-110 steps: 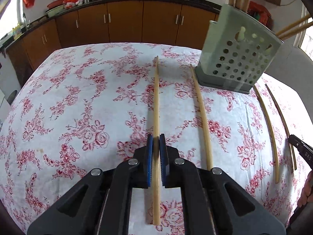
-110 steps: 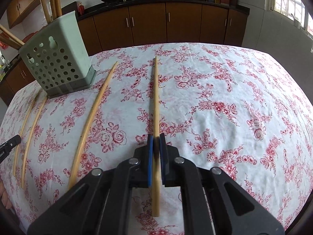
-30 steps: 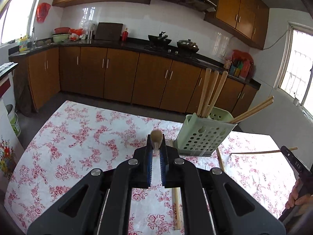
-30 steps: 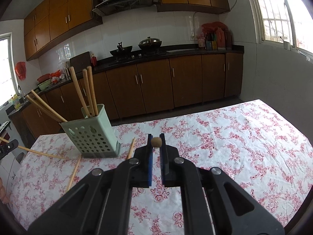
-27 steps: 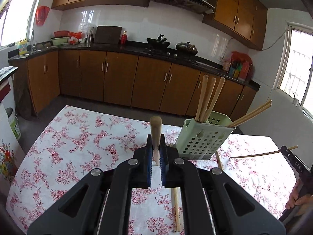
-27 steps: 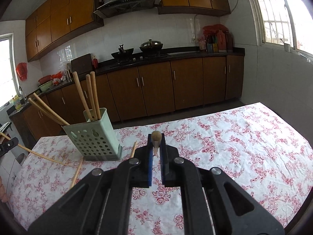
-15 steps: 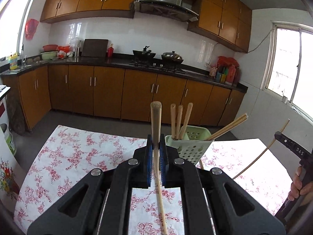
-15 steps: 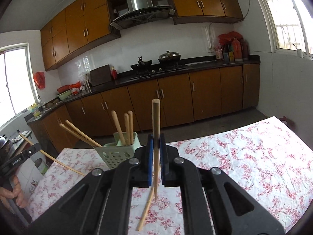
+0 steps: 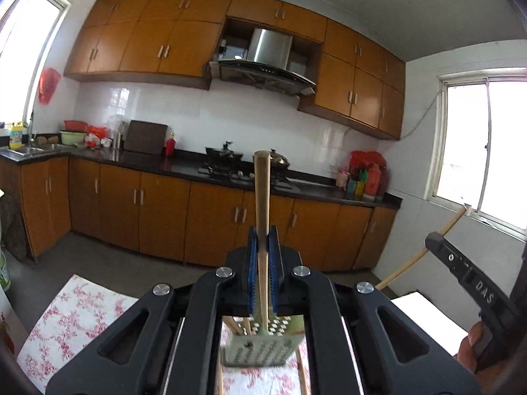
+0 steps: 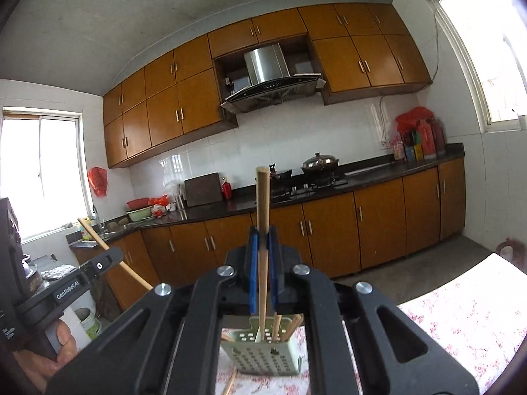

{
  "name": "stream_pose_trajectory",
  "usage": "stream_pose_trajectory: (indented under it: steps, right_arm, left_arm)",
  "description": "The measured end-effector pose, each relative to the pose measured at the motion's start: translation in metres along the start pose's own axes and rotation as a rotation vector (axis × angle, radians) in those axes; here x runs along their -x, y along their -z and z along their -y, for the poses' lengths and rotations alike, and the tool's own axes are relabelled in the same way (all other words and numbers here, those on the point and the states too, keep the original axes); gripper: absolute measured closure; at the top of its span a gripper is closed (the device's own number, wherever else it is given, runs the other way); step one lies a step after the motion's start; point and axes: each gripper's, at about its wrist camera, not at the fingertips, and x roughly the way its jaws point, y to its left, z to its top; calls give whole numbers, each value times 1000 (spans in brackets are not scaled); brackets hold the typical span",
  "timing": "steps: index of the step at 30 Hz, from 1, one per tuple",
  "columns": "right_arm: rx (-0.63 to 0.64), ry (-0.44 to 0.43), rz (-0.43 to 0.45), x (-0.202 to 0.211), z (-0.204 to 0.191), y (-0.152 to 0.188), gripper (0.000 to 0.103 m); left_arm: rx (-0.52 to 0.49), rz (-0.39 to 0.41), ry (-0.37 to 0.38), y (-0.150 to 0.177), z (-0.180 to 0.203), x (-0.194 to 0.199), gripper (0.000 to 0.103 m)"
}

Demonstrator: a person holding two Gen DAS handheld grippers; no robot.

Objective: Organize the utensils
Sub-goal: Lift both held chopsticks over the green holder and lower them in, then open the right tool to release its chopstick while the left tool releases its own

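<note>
My left gripper (image 9: 262, 240) is shut on a long wooden chopstick (image 9: 262, 197) and holds it upright, its lower end over the pale green perforated holder (image 9: 263, 349) below. My right gripper (image 10: 262, 240) is shut on another wooden chopstick (image 10: 263, 204), also upright, its lower end reaching into the holder (image 10: 263, 352), which holds several chopsticks. Each gripper shows at the edge of the other's view, the right one (image 9: 461, 270) and the left one (image 10: 66, 289), each with its chopstick slanting out.
The floral tablecloth (image 9: 75, 316) shows below the grippers, also in the right wrist view (image 10: 461, 316). More chopsticks (image 9: 219, 378) lie on the table beside the holder. Brown kitchen cabinets (image 9: 158, 210) and a counter with a stove stand beyond the table.
Both grippers have lifted and tilted their chopsticks from flat on the table to upright, and have moved in above the holder, which now sits directly below them.
</note>
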Motion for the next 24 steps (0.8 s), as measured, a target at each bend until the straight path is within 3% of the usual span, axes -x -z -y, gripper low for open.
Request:
stream_pose_trajectory:
  steps: [3,13,24]
  right_arm:
    - [8,18,-1,-20,-1,6,96]
    - [28,40,-110,-75,3,45,96]
    - [29,94,-111,-43,20,52,87]
  left_arm:
    - [12,3,-26,7,0,-21,96]
    - [16,-128,-48,49,-5,-60,96]
    - [50,-166,-18,42,-14,-38,93]
